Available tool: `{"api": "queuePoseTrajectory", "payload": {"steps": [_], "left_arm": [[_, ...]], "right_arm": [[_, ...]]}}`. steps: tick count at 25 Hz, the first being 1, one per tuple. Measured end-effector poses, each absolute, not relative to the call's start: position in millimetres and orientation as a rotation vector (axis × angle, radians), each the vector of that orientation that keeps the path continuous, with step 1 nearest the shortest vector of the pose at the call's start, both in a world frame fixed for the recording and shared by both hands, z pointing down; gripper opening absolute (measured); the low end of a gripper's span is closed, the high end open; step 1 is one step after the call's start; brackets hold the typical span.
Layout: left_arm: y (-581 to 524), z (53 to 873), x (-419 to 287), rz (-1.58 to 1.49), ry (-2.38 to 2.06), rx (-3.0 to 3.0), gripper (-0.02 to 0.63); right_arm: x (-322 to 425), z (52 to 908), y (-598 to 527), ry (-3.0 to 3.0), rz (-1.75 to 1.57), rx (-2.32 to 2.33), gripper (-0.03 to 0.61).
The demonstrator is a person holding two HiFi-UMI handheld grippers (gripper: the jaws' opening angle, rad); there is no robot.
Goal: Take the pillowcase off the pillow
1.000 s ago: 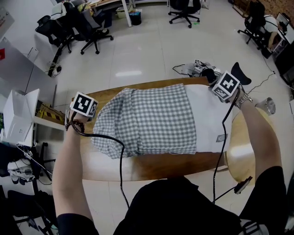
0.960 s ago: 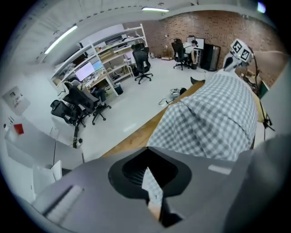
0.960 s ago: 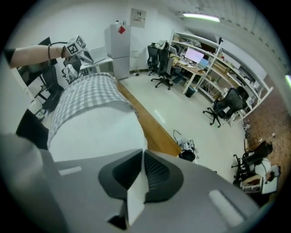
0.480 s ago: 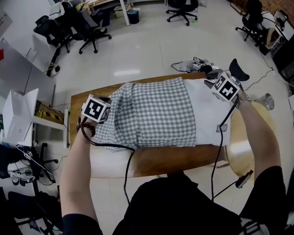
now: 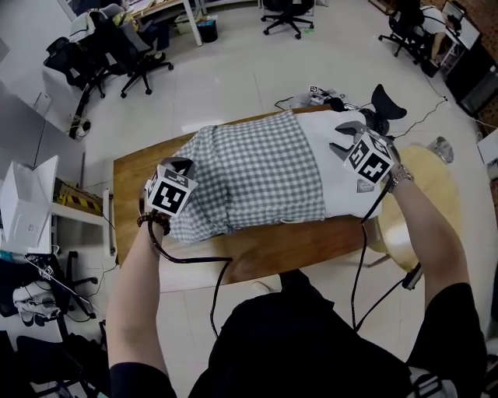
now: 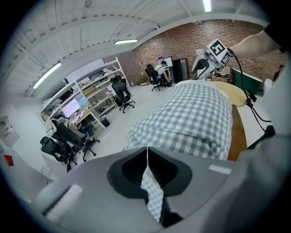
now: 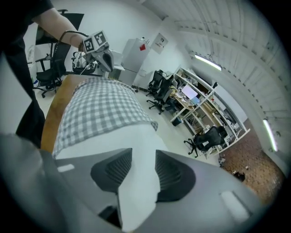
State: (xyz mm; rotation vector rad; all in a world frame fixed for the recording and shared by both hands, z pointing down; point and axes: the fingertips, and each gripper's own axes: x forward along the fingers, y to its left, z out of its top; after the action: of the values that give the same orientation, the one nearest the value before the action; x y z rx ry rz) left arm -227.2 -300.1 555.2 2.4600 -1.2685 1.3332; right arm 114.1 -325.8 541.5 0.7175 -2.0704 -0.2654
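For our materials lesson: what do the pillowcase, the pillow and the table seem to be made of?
The pillowcase: thin woven cloth, probably cotton, matt; grey-white check, soft creases.
The pillow: plain white matt fabric cover; filling unseen.
The table: wood or wood veneer, smooth; brown with a slight sheen.

Bright, even light falls from ceiling strip lamps [image 6: 207, 4] high above the left gripper [image 6: 147, 160], leaving only faint shadows. Both gripper views bulge fisheye-style into dark round corners, and whatever sits nearest each lens is soft, the room beyond sharp.
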Motion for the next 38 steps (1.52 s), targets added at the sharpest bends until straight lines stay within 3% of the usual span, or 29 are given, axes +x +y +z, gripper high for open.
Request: {"api": "queuePoseTrajectory", "payload": {"steps": [9, 23, 38], "left_arm": [[-255, 546, -197, 1.348, -1.375, 2.648, 0.109], [-184, 608, -154, 1.542, -1.399, 2.782, 0.28], [-161, 674, -159, 1.818, -1.408, 2.66, 0.298]], "right_arm": [[107, 561, -248, -2.048, -0.394, 0.743, 0.209], [110, 619, -181, -1.986, -0.554, 0.783, 0.301], [105, 664, -170, -1.866, -0.711, 0.792, 0.33]]}}
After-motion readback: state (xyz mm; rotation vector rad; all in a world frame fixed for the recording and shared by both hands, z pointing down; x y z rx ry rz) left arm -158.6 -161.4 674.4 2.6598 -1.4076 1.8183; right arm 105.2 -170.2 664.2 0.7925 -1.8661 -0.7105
